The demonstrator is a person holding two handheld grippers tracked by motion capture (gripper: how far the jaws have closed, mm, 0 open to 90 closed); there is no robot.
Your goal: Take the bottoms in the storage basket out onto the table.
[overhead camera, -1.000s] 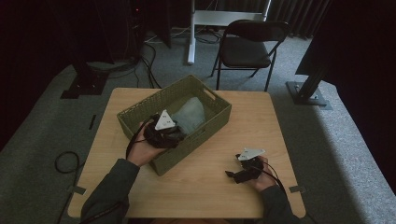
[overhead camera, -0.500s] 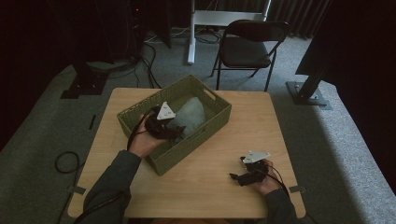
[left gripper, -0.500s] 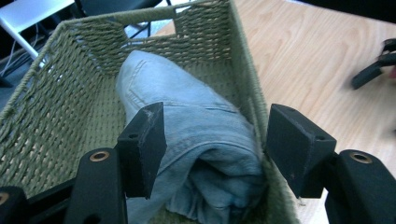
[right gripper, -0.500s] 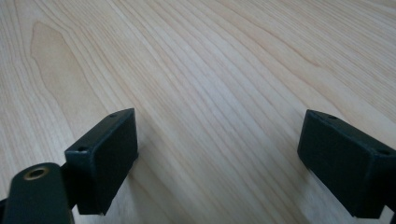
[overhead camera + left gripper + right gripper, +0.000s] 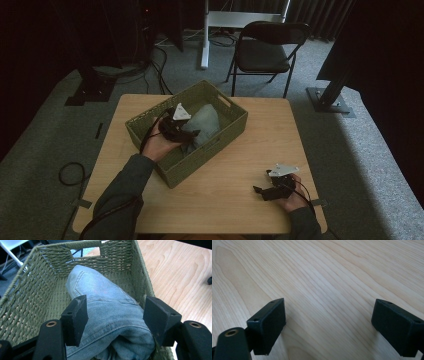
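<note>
Left claw [image 5: 115, 315]: inside the green woven basket, jaws spread wide and just opened further, straddling the folded jeans; pads on either side of the denim roll, not seen pressing into it.
Left claw, high view [image 5: 192, 134]: over the near-left part of the basket, held from below by the left hand [image 5: 159, 145]; grey three-cornered plate on top.
Right claw [image 5: 328, 315]: jaws wide apart, nothing between them, bare wood grain below.
Right claw, high view [image 5: 260, 191]: low over the desk's near-right corner, in the right hand [image 5: 292, 200], well apart from the basket.
Jeans [image 5: 105, 297]: pale blue denim, folded into a bundle, lying in the basket along its right wall as seen from the left claw view; seam and pocket stitching uppermost.
Basket [image 5: 150, 125]: rectangular, green weave, handle slots in the end walls, set askew on the left-centre of the desk.
Desk [image 5: 270, 130]: light wood, square-cornered.
Chair [image 5: 265, 50]: dark folding type, on the grey carpet beyond the desk's far edge.
</note>
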